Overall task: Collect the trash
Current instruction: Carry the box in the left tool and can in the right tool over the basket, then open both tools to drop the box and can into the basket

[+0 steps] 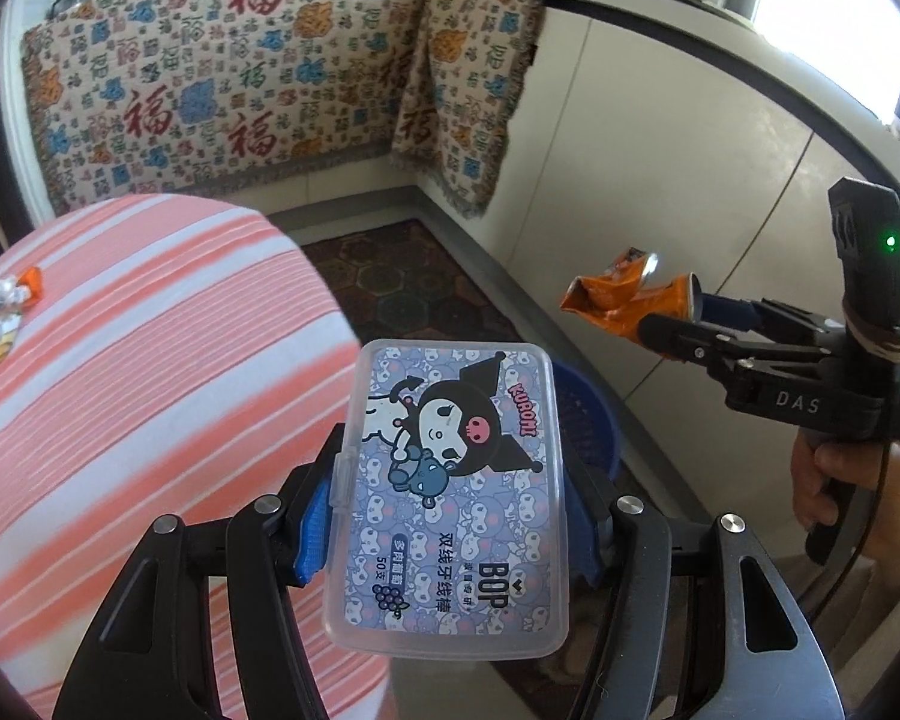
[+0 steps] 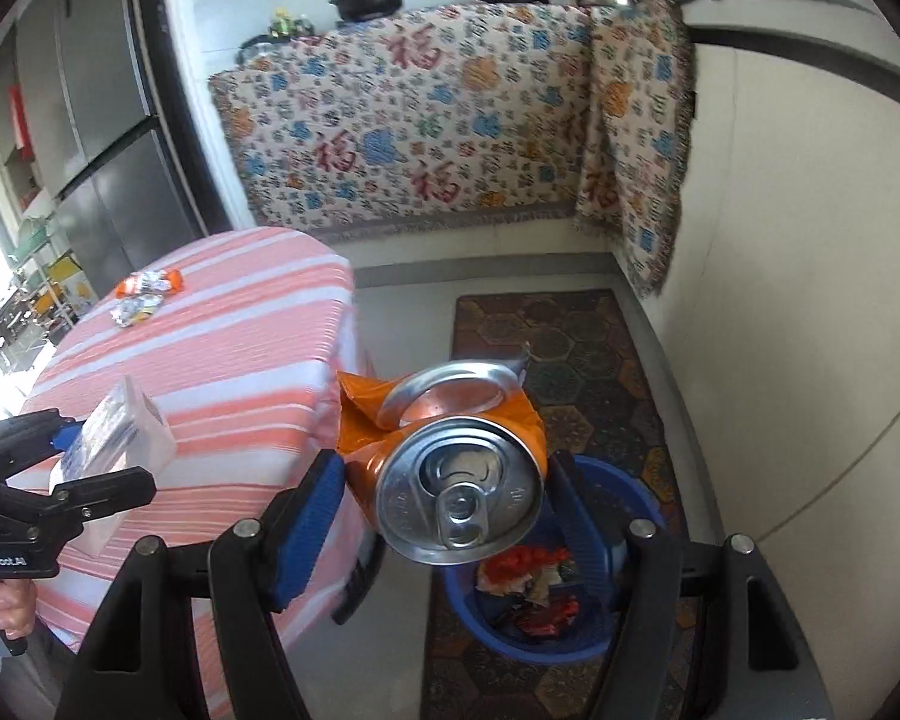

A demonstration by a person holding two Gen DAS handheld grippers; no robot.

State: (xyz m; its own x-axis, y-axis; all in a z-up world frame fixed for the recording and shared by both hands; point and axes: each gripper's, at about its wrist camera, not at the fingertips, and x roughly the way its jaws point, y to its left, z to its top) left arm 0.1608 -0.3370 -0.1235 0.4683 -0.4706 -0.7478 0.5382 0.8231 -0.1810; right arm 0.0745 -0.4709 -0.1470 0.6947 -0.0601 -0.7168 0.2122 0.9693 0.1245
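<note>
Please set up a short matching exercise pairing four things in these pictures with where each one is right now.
Things:
1. floss pick box
2. crushed can
3. crumpled wrappers
4. blue basin

Places:
A. on the striped tablecloth
B. on the floor mat
C. in the right hand-held gripper
D. in the left hand-held gripper

Pairs: 1-D, 2-C, 3-A, 4-B

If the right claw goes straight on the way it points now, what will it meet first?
Probably the blue basket on the floor, which lies just beyond the crushed orange can held in the right claw; depth is unclear.
</note>
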